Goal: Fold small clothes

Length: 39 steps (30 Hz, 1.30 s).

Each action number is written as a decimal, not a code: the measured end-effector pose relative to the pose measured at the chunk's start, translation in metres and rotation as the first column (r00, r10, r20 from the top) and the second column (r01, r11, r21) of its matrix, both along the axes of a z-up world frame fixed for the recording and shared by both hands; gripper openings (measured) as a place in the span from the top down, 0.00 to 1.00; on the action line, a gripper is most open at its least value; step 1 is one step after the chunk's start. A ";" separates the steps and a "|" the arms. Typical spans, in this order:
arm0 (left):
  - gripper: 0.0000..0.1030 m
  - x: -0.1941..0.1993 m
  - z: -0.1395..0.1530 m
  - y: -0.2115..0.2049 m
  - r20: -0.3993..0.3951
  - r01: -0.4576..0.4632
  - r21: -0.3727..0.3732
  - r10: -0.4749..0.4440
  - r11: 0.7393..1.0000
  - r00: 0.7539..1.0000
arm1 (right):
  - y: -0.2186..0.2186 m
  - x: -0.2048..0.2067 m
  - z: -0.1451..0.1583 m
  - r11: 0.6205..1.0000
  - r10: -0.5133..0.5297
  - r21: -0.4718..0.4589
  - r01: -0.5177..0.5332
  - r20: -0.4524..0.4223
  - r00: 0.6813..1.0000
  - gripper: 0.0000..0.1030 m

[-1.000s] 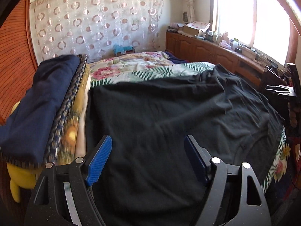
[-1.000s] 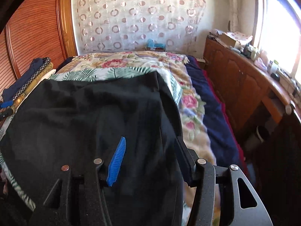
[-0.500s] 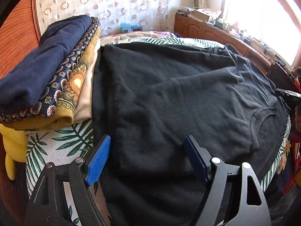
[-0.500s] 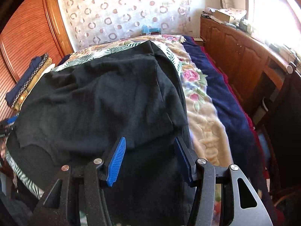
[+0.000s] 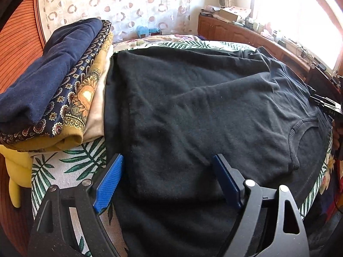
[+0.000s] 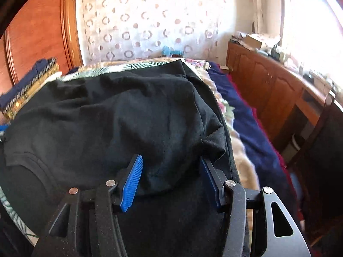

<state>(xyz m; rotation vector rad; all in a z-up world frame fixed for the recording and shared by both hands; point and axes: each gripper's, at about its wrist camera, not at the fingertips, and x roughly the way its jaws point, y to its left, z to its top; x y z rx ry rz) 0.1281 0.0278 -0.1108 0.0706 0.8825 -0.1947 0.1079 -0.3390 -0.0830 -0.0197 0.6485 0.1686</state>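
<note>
- Left claw (image 5: 167,160) sat open, blue pads spread wide and pressing on nothing. It had just eased a touch wider too.
- Its left-hand pad hung over the leaf-print sheet (image 5: 70,165), right at the edge of the black t-shirt (image 5: 203,107), and the other pad was over the shirt itself. So it basically straddled that near corner of cloth.
- Right claw (image 6: 171,160) was open as well, at a narrower gap. A rumpled fold of the shirt's sleeve end bulged up between its pads, but I couldn't see either pad squeezing it.
- The shirt was spread across the bed, mostly flat with some wrinkles. Its ribbed neckline (image 5: 300,132) pointed toward the right side of the left camera's view.
- Both claws were angled down at the near edge of the shirt, one toward each end of it.
- Just beside the shirt, touching its far-left edge, was a stack of folded clothes (image 5: 53,81): navy on top, then a dark paisley piece, a mustard one and something cream at the bottom.
- Something yellow (image 5: 17,167) poked out under that stack at the bed's edge. Couldn't tell what it was.
- Past the shirt's sleeve side, a navy blanket (image 6: 257,132) ran along the bed, with a wooden cabinet (image 6: 268,85) beyond it under a bright window.
- A circle-pattern curtain (image 5: 128,4) covered the far wall.
</note>
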 end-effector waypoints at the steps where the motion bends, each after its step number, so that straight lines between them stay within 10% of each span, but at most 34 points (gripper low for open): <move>1: 0.19 -0.002 0.001 0.001 0.000 -0.002 -0.004 0.002 1.000 1.000 | 0.000 0.000 0.000 1.000 -0.001 0.002 0.001 0.001 1.000 0.45; 16: 0.88 -0.022 0.011 0.015 0.022 -0.045 -0.071 0.047 0.996 0.999 | 0.001 -0.004 -0.001 1.000 -0.002 0.005 0.002 0.005 1.000 0.45; 21: 0.90 -0.021 0.014 0.010 0.031 -0.032 -0.045 0.034 0.998 0.999 | 0.000 0.000 0.002 1.000 0.005 -0.001 -0.005 -0.013 1.000 0.45; 26: 0.90 -0.025 0.026 0.011 0.070 -0.040 -0.075 0.045 0.996 0.997 | -0.009 0.008 0.009 0.999 0.009 0.043 -0.007 -0.050 0.999 0.92; 39: 0.91 -0.062 0.075 0.011 0.228 -0.018 -0.137 0.050 0.990 0.973 | -0.015 -0.030 0.058 0.998 -0.012 0.062 0.005 0.112 0.994 0.98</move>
